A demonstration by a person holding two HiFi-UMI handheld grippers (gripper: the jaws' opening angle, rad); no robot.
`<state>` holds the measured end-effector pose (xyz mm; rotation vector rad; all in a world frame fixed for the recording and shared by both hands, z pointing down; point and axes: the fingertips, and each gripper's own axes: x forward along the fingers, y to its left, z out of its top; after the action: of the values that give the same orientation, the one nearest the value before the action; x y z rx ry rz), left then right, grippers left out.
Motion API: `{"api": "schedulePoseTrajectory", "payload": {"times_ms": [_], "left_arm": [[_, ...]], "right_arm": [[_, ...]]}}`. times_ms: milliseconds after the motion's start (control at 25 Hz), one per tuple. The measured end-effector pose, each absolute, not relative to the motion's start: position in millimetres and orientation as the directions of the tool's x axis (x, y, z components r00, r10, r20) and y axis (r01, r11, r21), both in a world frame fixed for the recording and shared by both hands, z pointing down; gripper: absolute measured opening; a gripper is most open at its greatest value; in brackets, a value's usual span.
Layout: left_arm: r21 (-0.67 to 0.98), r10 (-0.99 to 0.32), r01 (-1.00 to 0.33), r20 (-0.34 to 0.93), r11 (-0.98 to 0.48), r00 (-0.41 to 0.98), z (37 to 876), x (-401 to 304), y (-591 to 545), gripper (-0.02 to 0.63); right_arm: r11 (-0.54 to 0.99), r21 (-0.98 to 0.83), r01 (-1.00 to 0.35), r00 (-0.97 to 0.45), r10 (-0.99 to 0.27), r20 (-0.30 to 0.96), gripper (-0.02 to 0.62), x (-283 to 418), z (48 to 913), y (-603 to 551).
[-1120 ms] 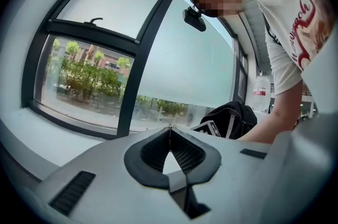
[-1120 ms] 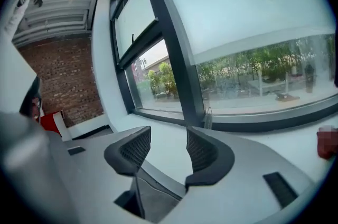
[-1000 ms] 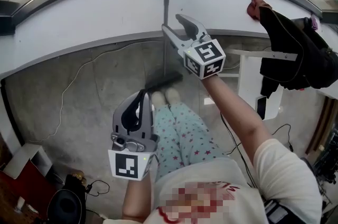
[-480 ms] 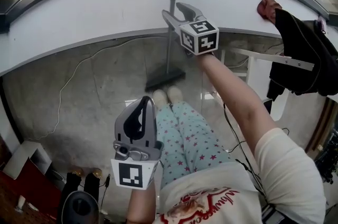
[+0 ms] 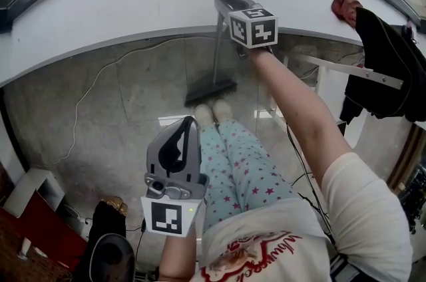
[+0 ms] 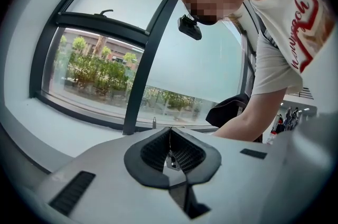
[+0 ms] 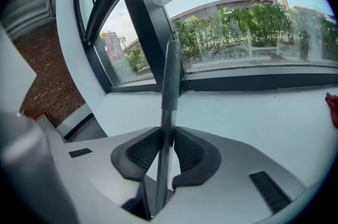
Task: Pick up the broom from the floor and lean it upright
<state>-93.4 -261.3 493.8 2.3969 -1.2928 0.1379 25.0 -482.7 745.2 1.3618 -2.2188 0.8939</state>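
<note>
The broom stands upright on the grey floor, its dark head [image 5: 210, 92] just in front of the person's feet and its grey handle [image 5: 220, 28] rising against the white window ledge. My right gripper [image 5: 225, 4] is at the upper part of the handle. Its jaws are closing, and in the right gripper view the pads [image 7: 182, 151] press on the handle [image 7: 170, 75] from both sides. My left gripper [image 5: 178, 141] hangs lower, in front of the person's legs. It is shut with nothing in it, and its tips meet [image 6: 170, 133] in the left gripper view.
A white window ledge [image 5: 120, 8] runs across the back with a dark window post above it. A thin cable [image 5: 86, 108] trails over the floor on the left. A dark jacket [image 5: 389, 68] hangs on a white rack at right, a red cloth [image 5: 345, 4] beside it. A red box [image 5: 33, 221] sits bottom left.
My right gripper has come down beside the broom handle and its open jaws have closed onto it. The left gripper has hardly moved.
</note>
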Motion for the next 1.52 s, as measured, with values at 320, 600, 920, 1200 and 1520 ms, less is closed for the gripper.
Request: {"api": "schedulePoseTrajectory", "payload": {"times_ms": [320,600,920,1200,1520], "left_arm": [[0.290,-0.785,-0.823,0.266,-0.489,0.560,483,-89,-257,0.021],[0.284,-0.779,-0.816,0.259,-0.503,0.571,472,-77,-248,0.021],[0.271,-0.765,-0.800,0.247,-0.535,0.595,457,-64,-238,0.021],[0.266,-0.760,-0.792,0.234,-0.550,0.606,448,-66,-238,0.021],[0.267,-0.777,-0.800,0.211,-0.538,0.593,437,-78,-240,0.021]], "right_arm": [[0.303,-0.360,-0.882,-0.459,-0.723,0.517,0.092,21,696,-432],[0.328,-0.342,-0.881,-0.461,-0.762,0.455,0.094,20,646,-382],[0.332,-0.314,-0.889,-0.438,-0.814,0.381,0.094,33,601,-388],[0.323,-0.277,-0.905,-0.405,-0.853,0.329,0.097,38,571,-416],[0.294,-0.265,-0.918,-0.367,-0.883,0.293,0.101,34,556,-420]]}}
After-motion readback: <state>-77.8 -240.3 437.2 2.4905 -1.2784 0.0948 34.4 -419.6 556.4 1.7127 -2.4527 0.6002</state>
